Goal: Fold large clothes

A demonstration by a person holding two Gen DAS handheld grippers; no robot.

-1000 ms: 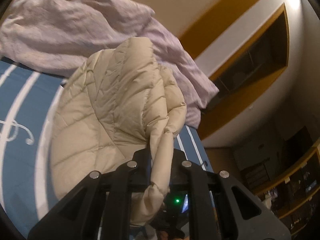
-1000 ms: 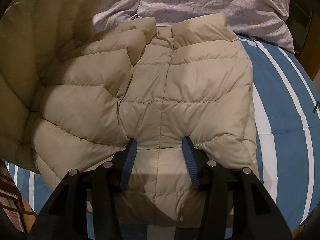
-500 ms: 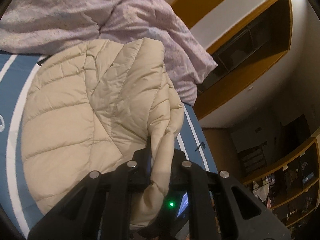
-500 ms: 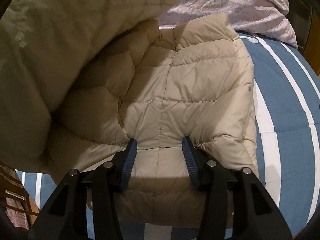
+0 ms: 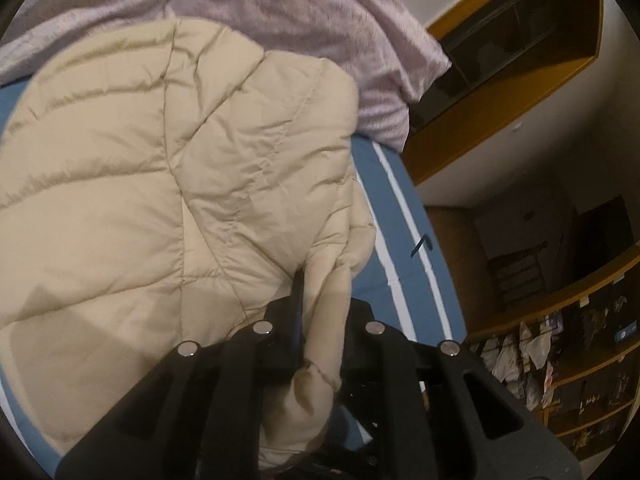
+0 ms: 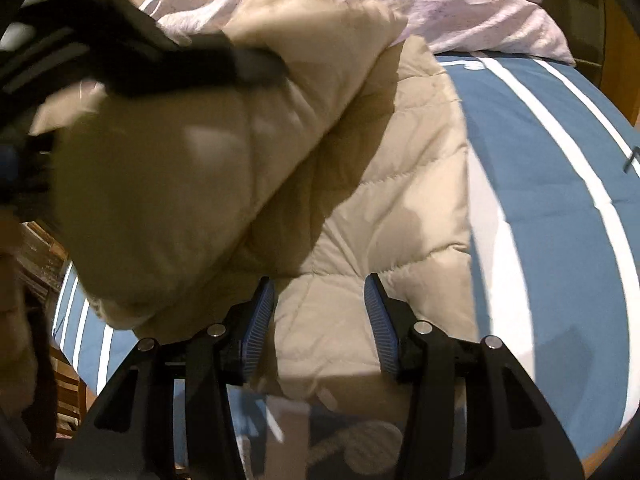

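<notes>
A beige quilted puffer jacket [image 5: 160, 184] lies on a blue bed cover with white stripes [image 6: 560, 200]. My left gripper [image 5: 320, 304] is shut on an edge of the jacket and carries that part over the rest of it. In the right wrist view the left gripper [image 6: 120, 52] shows blurred at the upper left, with the lifted jacket flap [image 6: 168, 200] hanging under it. My right gripper [image 6: 318, 300] is open and empty, its blue pads [image 6: 260, 320] just above the jacket's near hem [image 6: 340, 340].
A crumpled lilac duvet [image 5: 312, 12] lies at the head of the bed, behind the jacket. Wooden wall shelves [image 5: 520, 40] and cluttered shelves [image 5: 580, 360] stand to the right of the bed. The bed's edge [image 5: 432, 264] is on the right.
My left gripper has carried the jacket flap across toward the right, over the lower layer. The flap now covers much of the right wrist view. My right gripper stayed open and drew back slightly.
</notes>
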